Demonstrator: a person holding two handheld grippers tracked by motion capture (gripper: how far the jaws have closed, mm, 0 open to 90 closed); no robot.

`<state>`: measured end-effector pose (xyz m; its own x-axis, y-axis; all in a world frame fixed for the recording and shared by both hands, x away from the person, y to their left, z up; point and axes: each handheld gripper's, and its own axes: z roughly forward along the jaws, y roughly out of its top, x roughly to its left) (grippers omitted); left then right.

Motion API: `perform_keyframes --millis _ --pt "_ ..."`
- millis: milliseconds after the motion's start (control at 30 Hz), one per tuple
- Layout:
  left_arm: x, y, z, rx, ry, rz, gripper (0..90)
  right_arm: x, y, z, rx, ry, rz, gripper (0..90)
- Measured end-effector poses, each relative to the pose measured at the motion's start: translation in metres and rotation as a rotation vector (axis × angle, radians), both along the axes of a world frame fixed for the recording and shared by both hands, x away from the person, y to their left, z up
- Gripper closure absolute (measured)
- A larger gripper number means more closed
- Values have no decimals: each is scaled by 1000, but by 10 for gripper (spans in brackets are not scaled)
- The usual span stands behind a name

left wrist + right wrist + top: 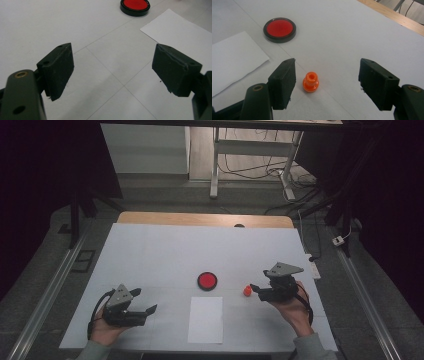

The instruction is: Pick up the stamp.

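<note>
Oddly little is hidden on the white table (150, 255), though the room around it is dark and the cables and desk legs beyond its far edge are hard to make out. Both forearms are cut off by the bottom of the high view, and in each gripper view the jaws are cut off at the lower edge. No writing, brand or label can be read on anything.

Between the wide-apart jaws of the right gripper (326, 77) stands a small orange peg (311, 82), upright on the table, closer to the jaw on the left of that view but touching neither. It is glossy, round, with a flared base, a narrower neck and a hole in its top. From above, the orange peg (247, 291) sits just ahead of the right gripper (256, 288), right of the red disc (207, 280).

That disc is flat, with a red face and a black rim, lying near the middle of the table, just beyond the far edge of a sheet of paper (205, 319).

Held near the front left corner, the left gripper (149, 310) is released as well, its jaws (113, 72) spread over bare table and grasping nothing.
</note>
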<state>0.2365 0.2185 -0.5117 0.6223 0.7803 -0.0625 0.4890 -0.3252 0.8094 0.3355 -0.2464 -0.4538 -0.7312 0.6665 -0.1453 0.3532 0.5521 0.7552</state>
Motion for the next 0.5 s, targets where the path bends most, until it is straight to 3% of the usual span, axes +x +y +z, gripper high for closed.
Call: perform_keyframes --millis 500 --pt "1 -1 -1 -2 4 -8 181 12 8 -23 3 83 8 319"
